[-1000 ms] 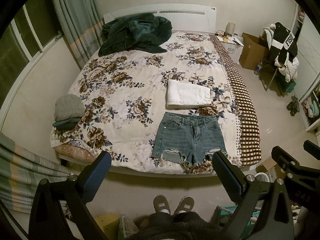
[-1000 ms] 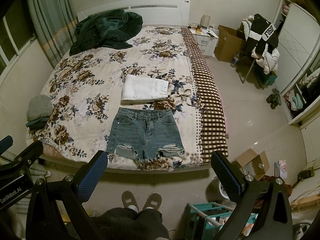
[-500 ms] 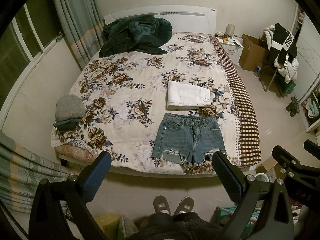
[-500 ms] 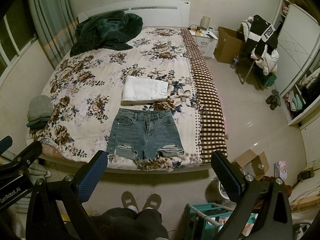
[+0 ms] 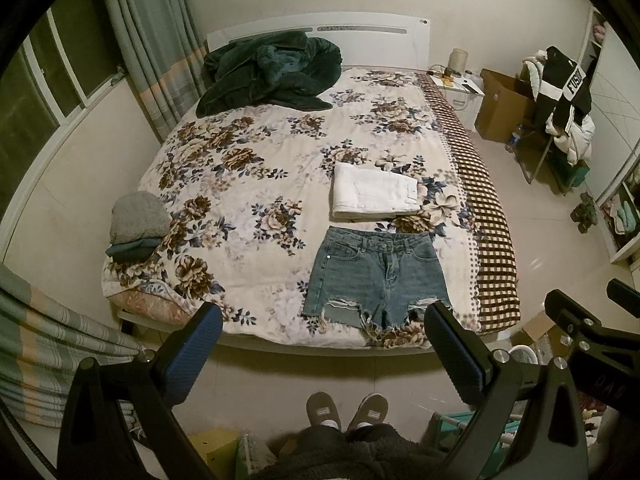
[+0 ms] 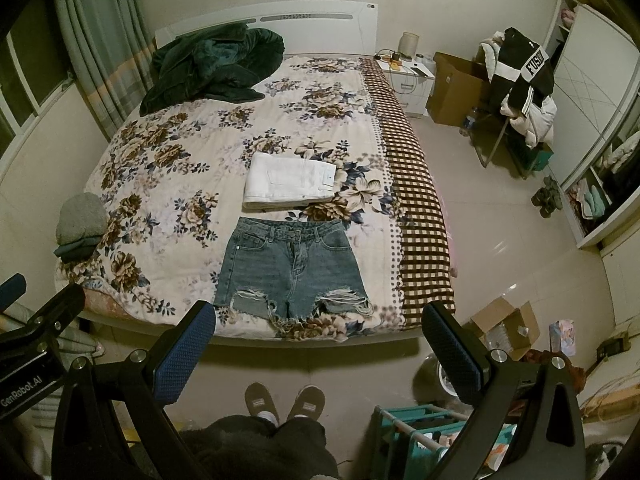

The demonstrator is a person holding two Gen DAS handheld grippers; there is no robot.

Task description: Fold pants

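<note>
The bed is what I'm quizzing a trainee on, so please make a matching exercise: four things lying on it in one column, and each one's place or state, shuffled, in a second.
Things:
1. denim shorts
2. white pants
3. dark green blanket
4. grey knit hat

Places or states:
A. heaped by the headboard
B. folded, mid-bed
C. spread flat, frayed hems at the foot edge
D. on a small dark pile at the left edge

Pairs: 1-C, 2-B, 3-A, 4-D

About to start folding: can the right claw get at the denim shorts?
Probably yes: the right claw is open and empty, and the denim shorts lie flat at the bed's near edge, uncovered.
</note>
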